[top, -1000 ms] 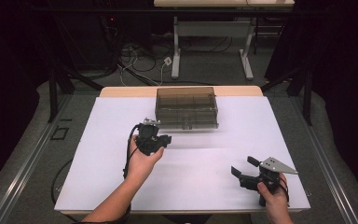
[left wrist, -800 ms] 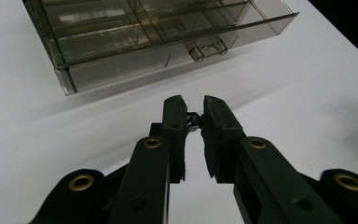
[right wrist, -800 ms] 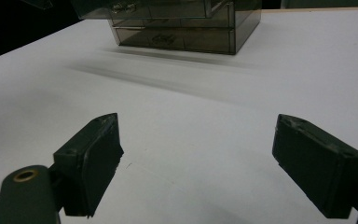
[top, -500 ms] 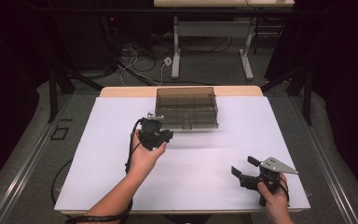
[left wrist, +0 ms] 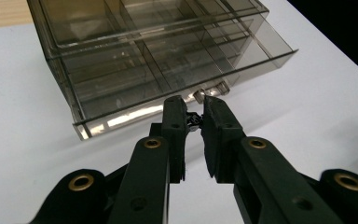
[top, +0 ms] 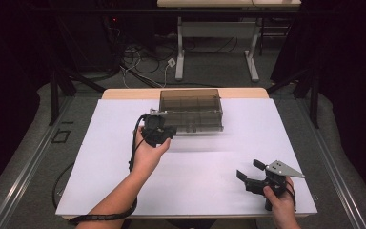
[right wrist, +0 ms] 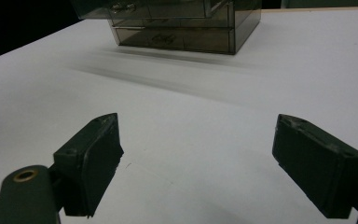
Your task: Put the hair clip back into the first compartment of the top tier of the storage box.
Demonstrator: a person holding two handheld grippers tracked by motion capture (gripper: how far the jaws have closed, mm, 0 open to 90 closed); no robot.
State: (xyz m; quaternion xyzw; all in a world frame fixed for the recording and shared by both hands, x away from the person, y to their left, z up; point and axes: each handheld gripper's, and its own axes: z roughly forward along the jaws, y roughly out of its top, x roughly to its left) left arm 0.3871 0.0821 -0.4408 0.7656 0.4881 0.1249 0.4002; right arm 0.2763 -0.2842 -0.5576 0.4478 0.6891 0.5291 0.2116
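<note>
Gripping the small handle (left wrist: 198, 95) of the top drawer (left wrist: 177, 60), the left gripper (left wrist: 195, 103) has its jaws nearly together, the drawer standing pulled partly out of the smoky plastic box (top: 191, 110). The box sits at 12 o'clock on the white table (top: 100, 181), near its far edge. The left gripper lies at the box's 8 o'clock in the high view. The right gripper (top: 250, 170) hovers at the table's 5 o'clock, jaws spread wide, holding nothing.
</note>
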